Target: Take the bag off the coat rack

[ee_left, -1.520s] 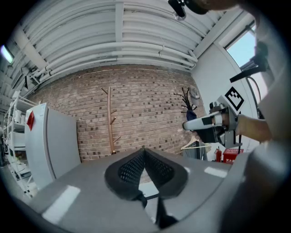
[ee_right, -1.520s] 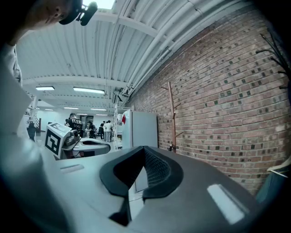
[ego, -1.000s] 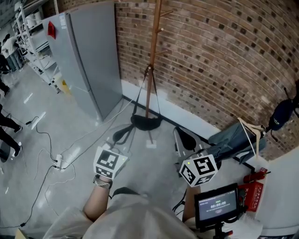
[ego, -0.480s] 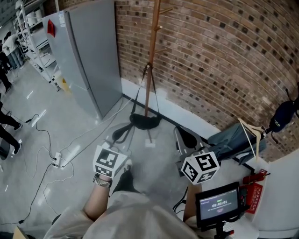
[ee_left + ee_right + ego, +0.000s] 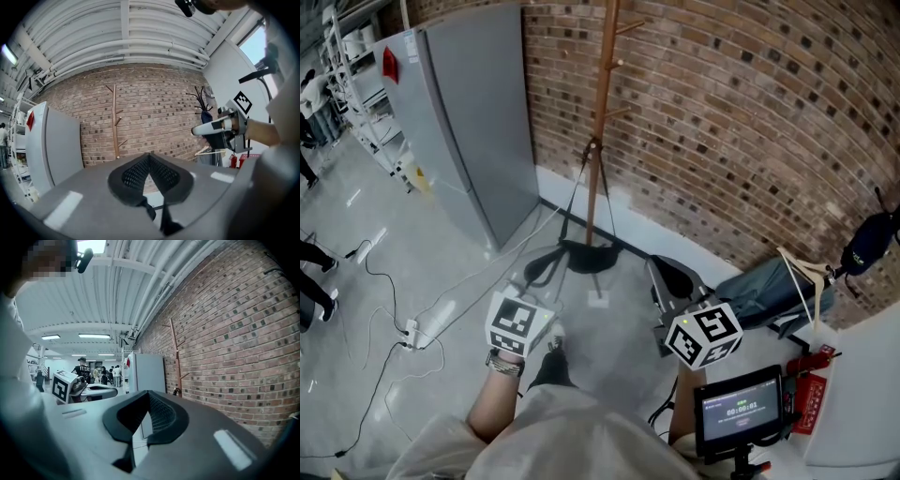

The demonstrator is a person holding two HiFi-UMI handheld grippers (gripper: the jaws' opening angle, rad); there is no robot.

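Note:
A wooden coat rack (image 5: 601, 112) stands against the brick wall. A black bag (image 5: 587, 254) hangs from one of its low pegs by long straps, with its body down near the floor. My left gripper (image 5: 546, 266) is shut and empty, held short of the bag on its left. To the bag's right my right gripper (image 5: 667, 274) is also shut, with nothing in it. The left gripper view shows shut jaws (image 5: 150, 155) with the rack (image 5: 115, 119) far ahead. In the right gripper view the shut jaws (image 5: 149, 394) point past the rack (image 5: 176, 355).
A tall grey cabinet (image 5: 467, 122) stands left of the rack. Cables and a power strip (image 5: 414, 329) lie on the floor at left. Jeans on a hanger (image 5: 769, 286), a red extinguisher (image 5: 812, 380) and a small screen (image 5: 737, 409) are at right. People stand far left.
The view has crept a little closer to the rack, and a shoe now shows under the left gripper. Both grippers have kept their places and stayed shut.

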